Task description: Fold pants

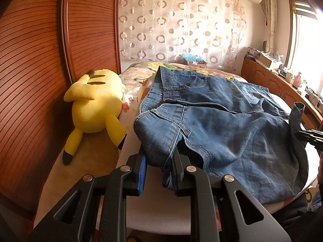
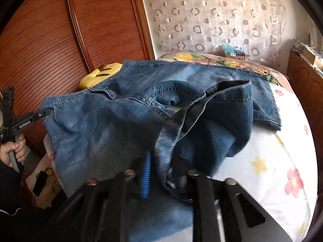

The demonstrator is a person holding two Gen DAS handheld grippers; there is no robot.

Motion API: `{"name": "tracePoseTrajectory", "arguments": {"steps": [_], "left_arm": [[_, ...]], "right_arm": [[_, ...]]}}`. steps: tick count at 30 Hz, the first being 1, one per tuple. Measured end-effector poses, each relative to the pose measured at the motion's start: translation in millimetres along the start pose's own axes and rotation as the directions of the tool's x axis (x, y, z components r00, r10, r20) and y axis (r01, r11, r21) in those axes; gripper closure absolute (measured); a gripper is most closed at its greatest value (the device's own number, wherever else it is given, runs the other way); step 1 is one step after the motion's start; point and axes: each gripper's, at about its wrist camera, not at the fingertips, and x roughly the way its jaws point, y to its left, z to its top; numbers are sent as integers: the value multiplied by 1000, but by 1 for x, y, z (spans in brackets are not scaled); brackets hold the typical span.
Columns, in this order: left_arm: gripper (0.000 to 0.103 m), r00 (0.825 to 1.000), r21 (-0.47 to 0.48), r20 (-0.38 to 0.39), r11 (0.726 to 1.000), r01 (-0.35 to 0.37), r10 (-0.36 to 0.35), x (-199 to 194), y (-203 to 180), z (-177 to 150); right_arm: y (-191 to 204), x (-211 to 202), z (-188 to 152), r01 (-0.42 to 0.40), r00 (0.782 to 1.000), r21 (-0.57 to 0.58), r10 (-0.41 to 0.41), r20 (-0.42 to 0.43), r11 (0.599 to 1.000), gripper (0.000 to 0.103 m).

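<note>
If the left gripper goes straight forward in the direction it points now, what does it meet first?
The left gripper is already shut on the jeans, at the waistband end. Straight ahead lies more denim spread over the bed, so it would probably push into the jeans first; depth is unclear.

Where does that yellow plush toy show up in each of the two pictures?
Left wrist: plush toy lies in full at left centre, beside the wardrobe.
Right wrist: only a yellow patch peeks out left of centre, behind the jeans.
Shared landmark: the ringed curtain behind the bed.
</note>
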Motion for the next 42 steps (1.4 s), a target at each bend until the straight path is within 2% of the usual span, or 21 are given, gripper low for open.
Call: {"name": "tracePoseTrajectory", "arguments": {"steps": [1,4,5,6,7,9,14,18,24,28,34,42], "left_arm": [[81,1000,0,2,1000,2,-2,0,0,0],[82,1000,-4,22,1000,9,-9,-3,-1,1],[83,1000,-2,28,1000,12,-12,-3,-3,2],[83,999,-1,31,1000,12,-12,-4,-4,4],[84,999,3,38,1000,12,-13,-5,-5,5],[84,998,15,53,1000,14,-14,-8,-8,9],[86,994,20,106,1000,14,-16,-20,-9,27],[86,990,28,136,999,18,-22,-21,-11,46],[87,985,38,173,999,22,-28,-17,-18,83],[87,984,48,177,999,19,-27,-6,-26,100],[88,987,58,161,998,6,-16,19,-33,122],[89,988,67,154,998,-6,-4,54,-43,160]], "right_arm": [[-4,-9,-5,8,1000,4,-8,5,1000,61],[-6,-29,-20,3,1000,6,-3,4,1000,61],[-1,-27,-14,8,1000,3,-8,-2,1000,64],[-5,-30,-20,6,1000,3,-6,-12,1000,81],[-2,-31,-16,3,1000,4,-3,-15,1000,93],[-3,-39,-16,-3,1000,6,3,-5,1000,97],[-5,-63,0,33,996,18,-34,77,999,98],[-16,-95,17,67,985,30,-71,160,997,98],[-36,-119,40,118,969,39,-124,216,992,98],[-50,-113,53,129,967,52,-137,215,990,98],[-54,-74,69,126,976,59,-135,170,990,98],[-78,-67,105,95,982,89,-108,155,991,98]]}}
